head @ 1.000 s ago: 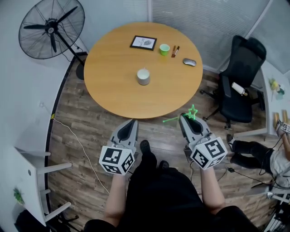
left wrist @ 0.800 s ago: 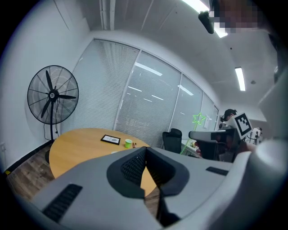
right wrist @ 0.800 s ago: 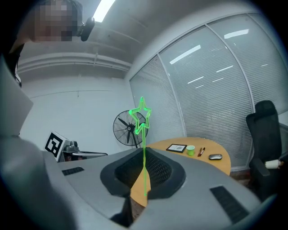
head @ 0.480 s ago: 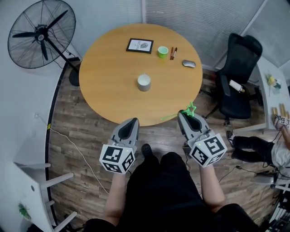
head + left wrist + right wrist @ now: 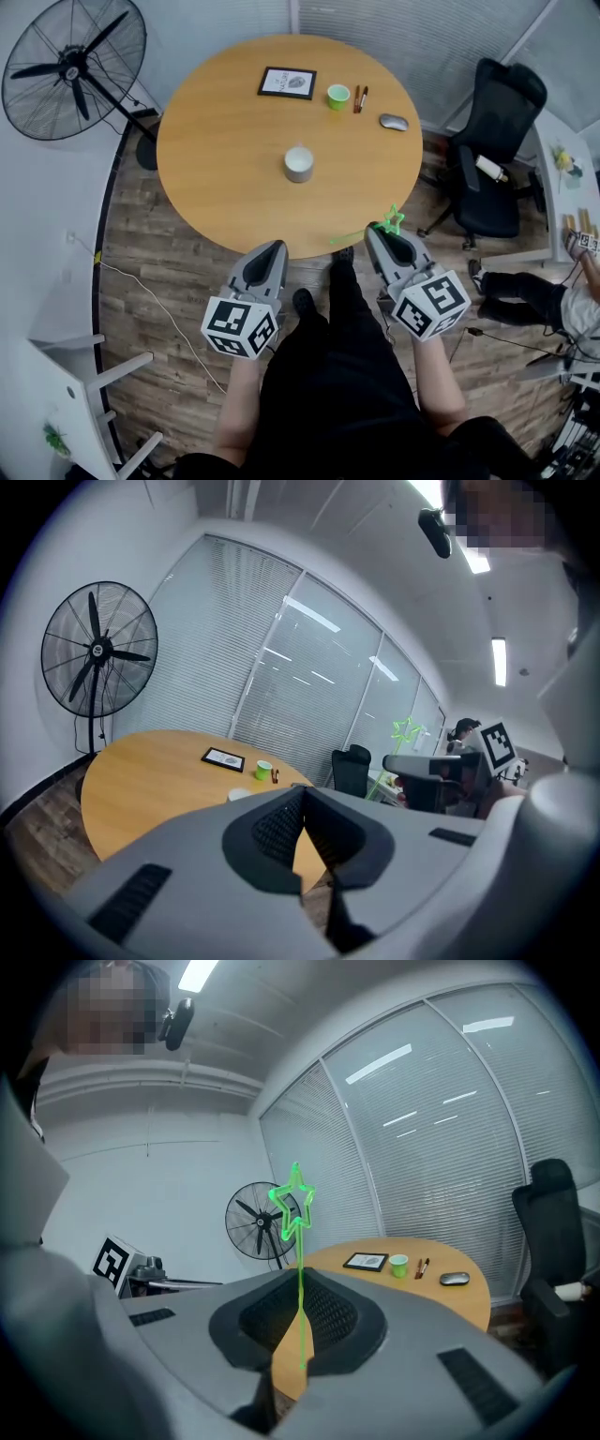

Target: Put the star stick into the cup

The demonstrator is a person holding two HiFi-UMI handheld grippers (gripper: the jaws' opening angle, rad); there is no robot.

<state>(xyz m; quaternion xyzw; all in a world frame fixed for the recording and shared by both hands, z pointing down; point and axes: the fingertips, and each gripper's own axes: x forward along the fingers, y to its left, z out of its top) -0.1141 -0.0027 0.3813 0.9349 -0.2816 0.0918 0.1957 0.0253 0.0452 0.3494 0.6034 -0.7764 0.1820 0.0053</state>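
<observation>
A thin green star stick (image 5: pixel 394 219) is clamped in my right gripper (image 5: pixel 379 231), star end up and right, its tail slanting left over the table's near rim. From the right gripper view, the stick rises upright between the shut jaws to the star (image 5: pixel 292 1206). A white cup (image 5: pixel 298 163) stands mid-table, well ahead of both grippers. A small green cup (image 5: pixel 338 96) sits at the far side. My left gripper (image 5: pixel 271 250) is shut on nothing, just short of the table's near edge.
The round wooden table (image 5: pixel 216 141) also carries a framed picture (image 5: pixel 287 82), two pens (image 5: pixel 360 98) and a mouse (image 5: pixel 394 122) at the far side. A standing fan (image 5: pixel 70 66) is at the left, a black office chair (image 5: pixel 497 141) at the right.
The person has stepped closer to the table, so both grippers now reach its near edge. The right gripper still grips the star stick.
</observation>
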